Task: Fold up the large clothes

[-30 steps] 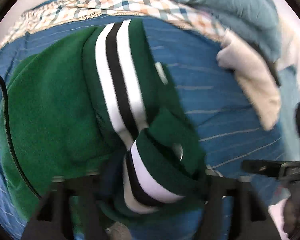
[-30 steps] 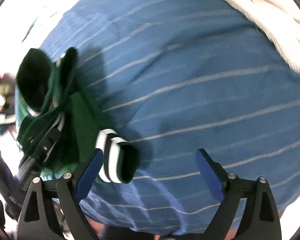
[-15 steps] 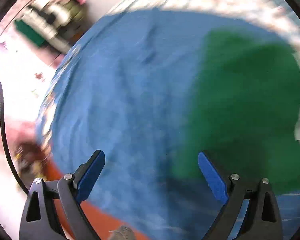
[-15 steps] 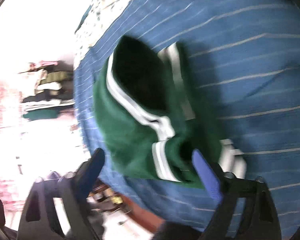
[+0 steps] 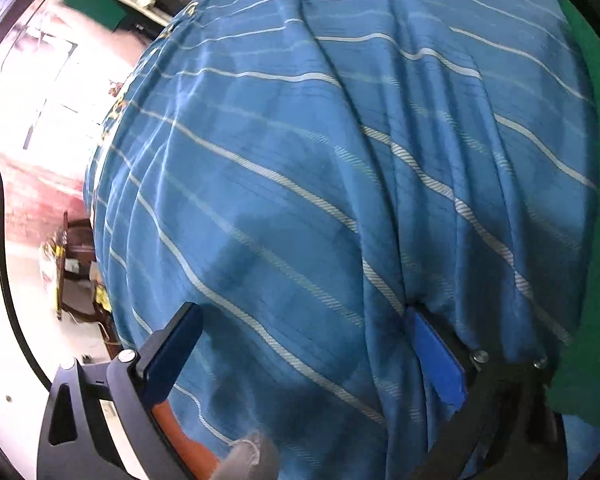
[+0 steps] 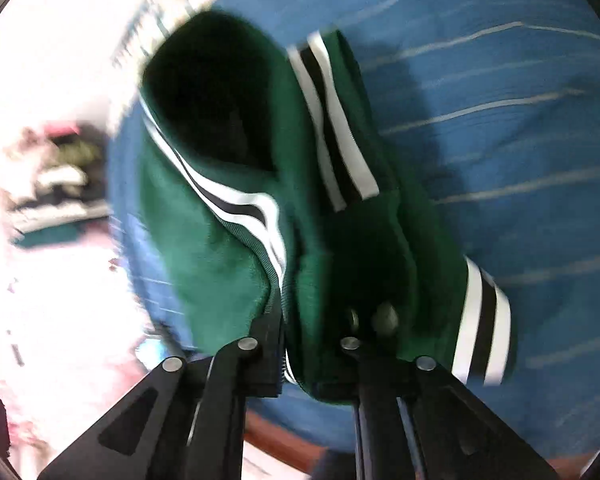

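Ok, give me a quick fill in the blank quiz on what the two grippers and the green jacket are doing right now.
1. The right gripper is shut on the ____ jacket.
2. The left gripper is ____, its fingers holding nothing.
3. The jacket's cuff has white and ____ stripes.
4. The bedspread under the left gripper is ____ with thin pale stripes.

Missing words: green; open; black; blue

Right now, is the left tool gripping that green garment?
No, the left gripper has its jaws spread wide over bare blue striped sheet; the green garment lies off to the side.
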Motion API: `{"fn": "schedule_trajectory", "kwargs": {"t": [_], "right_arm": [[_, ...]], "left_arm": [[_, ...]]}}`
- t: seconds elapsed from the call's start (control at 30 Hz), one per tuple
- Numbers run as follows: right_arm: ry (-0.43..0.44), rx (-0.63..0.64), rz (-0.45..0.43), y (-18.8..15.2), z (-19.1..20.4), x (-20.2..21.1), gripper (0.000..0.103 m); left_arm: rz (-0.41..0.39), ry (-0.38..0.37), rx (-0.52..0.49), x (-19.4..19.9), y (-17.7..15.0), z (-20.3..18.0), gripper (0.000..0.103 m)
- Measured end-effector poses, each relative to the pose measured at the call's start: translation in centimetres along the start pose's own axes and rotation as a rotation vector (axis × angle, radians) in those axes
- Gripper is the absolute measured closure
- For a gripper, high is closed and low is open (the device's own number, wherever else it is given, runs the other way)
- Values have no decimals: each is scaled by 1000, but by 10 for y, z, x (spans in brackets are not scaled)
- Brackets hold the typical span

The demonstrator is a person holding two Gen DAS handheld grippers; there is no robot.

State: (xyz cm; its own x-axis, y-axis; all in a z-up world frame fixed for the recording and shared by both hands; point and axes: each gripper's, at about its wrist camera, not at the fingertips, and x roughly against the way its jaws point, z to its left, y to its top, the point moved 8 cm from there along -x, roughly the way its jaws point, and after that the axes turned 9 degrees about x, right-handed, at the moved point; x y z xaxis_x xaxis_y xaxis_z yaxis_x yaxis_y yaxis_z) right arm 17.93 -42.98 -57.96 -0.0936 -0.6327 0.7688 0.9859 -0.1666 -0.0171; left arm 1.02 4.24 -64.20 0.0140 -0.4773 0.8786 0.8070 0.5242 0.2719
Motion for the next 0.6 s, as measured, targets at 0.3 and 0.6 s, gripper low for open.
{"fn": "schedule_trajectory", "kwargs": {"t": [0.3, 0.6], "right_arm": [[-149, -112, 223, -26, -61, -32, 77], [-83, 55, -136, 59, 5, 56, 28]], "left_arm": [[133, -92, 141, 2, 16, 25, 0], [-130, -160, 103, 105, 87, 13, 0]]}}
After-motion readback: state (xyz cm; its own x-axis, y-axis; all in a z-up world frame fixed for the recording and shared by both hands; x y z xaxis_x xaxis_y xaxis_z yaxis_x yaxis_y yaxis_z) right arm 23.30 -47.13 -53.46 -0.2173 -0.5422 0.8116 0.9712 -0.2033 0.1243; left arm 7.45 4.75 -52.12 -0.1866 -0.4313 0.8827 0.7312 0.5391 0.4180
